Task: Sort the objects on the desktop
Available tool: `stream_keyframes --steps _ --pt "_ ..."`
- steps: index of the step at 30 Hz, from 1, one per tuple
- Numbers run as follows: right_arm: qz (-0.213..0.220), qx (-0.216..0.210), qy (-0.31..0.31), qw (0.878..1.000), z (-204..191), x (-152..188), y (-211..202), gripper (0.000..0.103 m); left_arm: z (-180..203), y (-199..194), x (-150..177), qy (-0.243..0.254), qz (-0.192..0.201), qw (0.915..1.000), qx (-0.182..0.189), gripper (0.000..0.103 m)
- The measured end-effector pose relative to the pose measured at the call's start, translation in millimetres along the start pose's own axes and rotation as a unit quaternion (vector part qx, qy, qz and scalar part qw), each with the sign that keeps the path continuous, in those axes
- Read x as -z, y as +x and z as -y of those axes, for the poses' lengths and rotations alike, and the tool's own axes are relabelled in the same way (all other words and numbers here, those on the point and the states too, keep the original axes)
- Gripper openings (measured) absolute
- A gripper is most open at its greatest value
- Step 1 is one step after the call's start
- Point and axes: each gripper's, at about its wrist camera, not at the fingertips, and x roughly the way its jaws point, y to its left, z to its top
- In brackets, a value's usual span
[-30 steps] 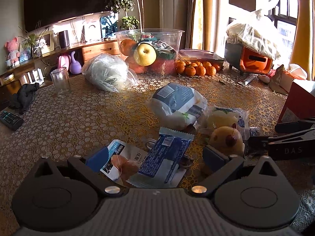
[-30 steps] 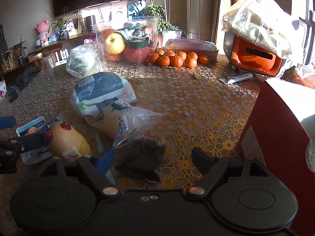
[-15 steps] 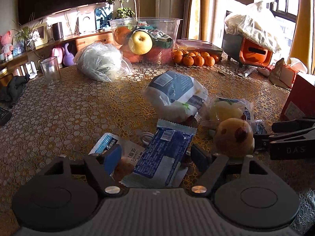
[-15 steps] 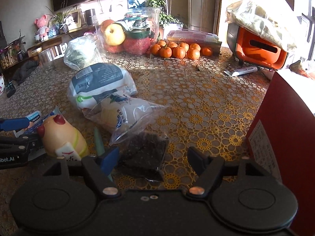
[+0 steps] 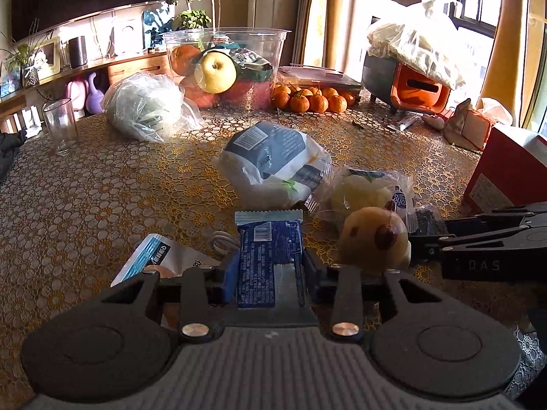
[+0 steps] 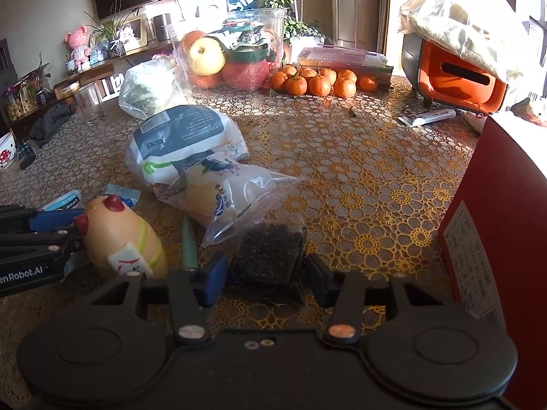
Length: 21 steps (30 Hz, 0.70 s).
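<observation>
the left gripper (image 5: 269,275) has just been closing, and its two blue pads now squeeze the sides of a blue snack packet (image 5: 269,256) near the close edge of the table (image 5: 85,188). a white and blue packet (image 5: 154,256) lies flat just left of it. the right gripper (image 6: 265,275) has just been closing too, with a small bag of dark bits (image 6: 270,253) between its pads; the pads sit right at the bag's sides, but i cannot tell if they press it yet. a yellow toy with red spots (image 6: 119,235) lies between the two grippers, just left of the right one. a clear bag with a pale bun (image 6: 225,191) rests on the far end of the dark bag, and a bigger white and blue bag (image 6: 184,136) lies just past that. far back stand a clear tub of fruit (image 5: 225,65), a row of small oranges (image 5: 311,99) to its right, and an empty glass (image 5: 61,126) on the far left. a red box (image 6: 506,225) stands on the right.
</observation>
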Motion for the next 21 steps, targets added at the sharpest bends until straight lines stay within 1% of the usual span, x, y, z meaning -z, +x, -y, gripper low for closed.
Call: stream_keyframes --steps 4,7,11,15,20,21 --pt "0.003 0.002 -0.002 1.0 0 0 -5 0.038 -3 -2 0 -0.013 0.003 0.9999 -0.003 0.035" --pt "0.005 0.006 -0.002 1.0 1 0 -9 0.035 -8 -5 -1 -0.025 0.002 0.9997 -0.002 0.035" --pt "0.007 0.013 -0.004 1.0 0 1 -15 0.033 -12 -11 -1 -0.037 0.007 0.9993 -0.008 0.035" --pt "0.013 0.012 -0.001 1.0 1 4 -24 0.03 -12 -19 -3 -0.036 0.014 0.9991 -0.015 0.035" --pt "0.019 0.009 0.003 1.0 4 4 -34 0.024 -8 -32 -6 -0.038 0.019 0.9988 -0.026 0.035" --pt "0.021 0.007 0.002 1.0 4 4 -37 0.022 -6 -35 -6 -0.037 0.019 0.9988 -0.026 0.035"
